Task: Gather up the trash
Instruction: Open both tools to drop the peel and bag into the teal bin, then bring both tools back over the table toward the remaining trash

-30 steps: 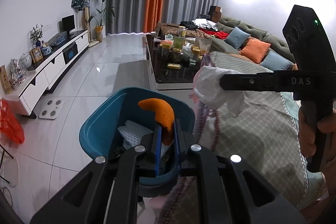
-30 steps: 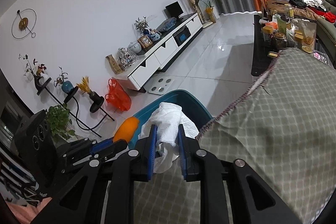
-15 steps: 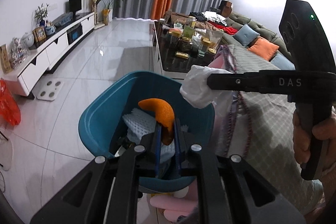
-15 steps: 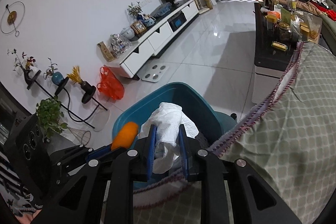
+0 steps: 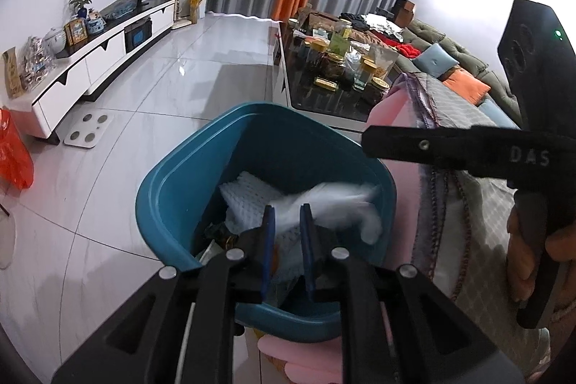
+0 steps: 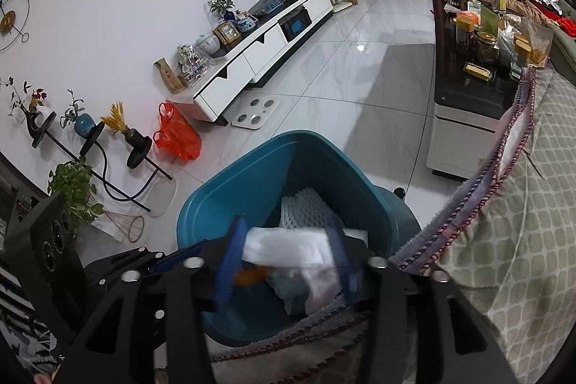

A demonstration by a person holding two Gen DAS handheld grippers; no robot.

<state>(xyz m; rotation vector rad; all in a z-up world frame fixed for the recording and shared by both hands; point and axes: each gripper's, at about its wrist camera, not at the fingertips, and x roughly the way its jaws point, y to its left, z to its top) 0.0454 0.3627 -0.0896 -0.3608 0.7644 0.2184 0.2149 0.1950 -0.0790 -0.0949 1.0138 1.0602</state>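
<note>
Both tools hang over the blue bin point(image 5: 169, 175) on the tiled floor. The left tool point(image 5: 287, 215) has its jaws parted with nothing between them. The right tool point(image 6: 284, 240) is spread wide — the white tissue point(image 6: 288, 245), blurred, sits between its fingers without being pinched, above the bin's mouth. An orange peel point(image 6: 252, 274) lies inside, beside white foam netting point(image 6: 306, 213). A checked blanket point(image 6: 522, 204) drapes at right.

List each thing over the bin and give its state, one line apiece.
Left claw: open, empty, above the bin.
Right claw: open wide, nothing gripped.
White tissue: released, blurred, dropping between the right claw's fingers.
Orange peel: lying inside the bin.
Teal bin: upright, partly filled.
White foam net: resting inside the bin.
</note>
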